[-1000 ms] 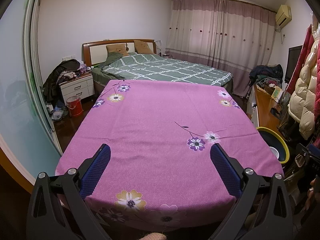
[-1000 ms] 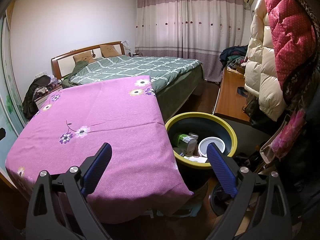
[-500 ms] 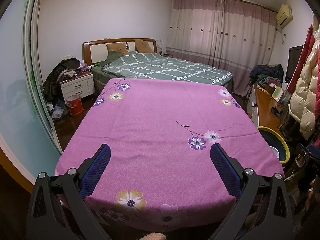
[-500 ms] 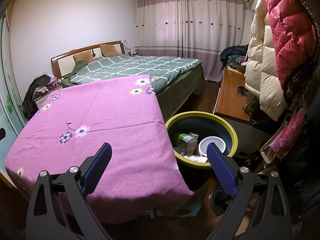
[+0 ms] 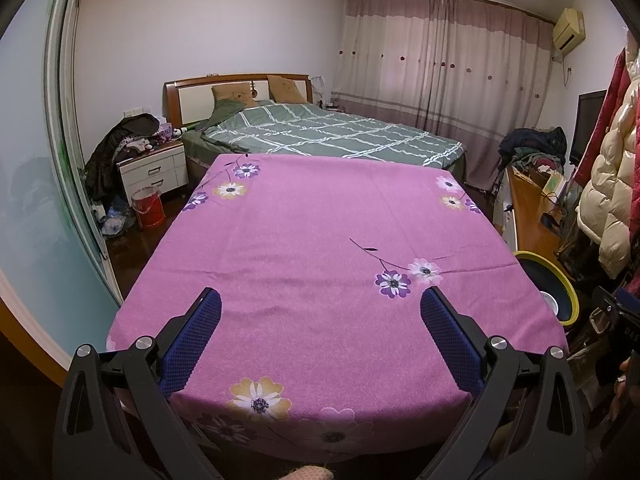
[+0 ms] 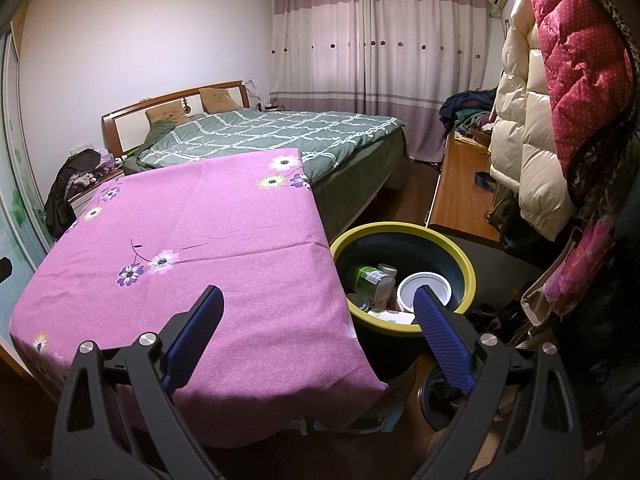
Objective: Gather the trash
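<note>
A dark bin with a yellow rim (image 6: 460,248) stands on the floor to the right of the table; it shows partly in the left wrist view (image 5: 570,300). Inside it lie a green-labelled bottle (image 6: 368,276), a white round lid or cup (image 6: 424,290) and other trash. A table under a pink flowered cloth (image 5: 328,248) (image 6: 208,240) bears no loose objects that I can see. My left gripper (image 5: 320,300) is open and empty above the table's near edge. My right gripper (image 6: 318,298) is open and empty over the table's right edge, beside the bin.
A bed with a green checked cover (image 5: 332,132) lies behind the table. A nightstand (image 5: 154,172) with clothes and a red bucket (image 5: 148,208) stand at left. A wooden desk (image 6: 464,192) and hanging coats (image 6: 532,120) are at right. Curtains cover the far wall.
The left wrist view has shifted slightly, so less of the bin shows at its right edge. Both grippers stay open and empty.
</note>
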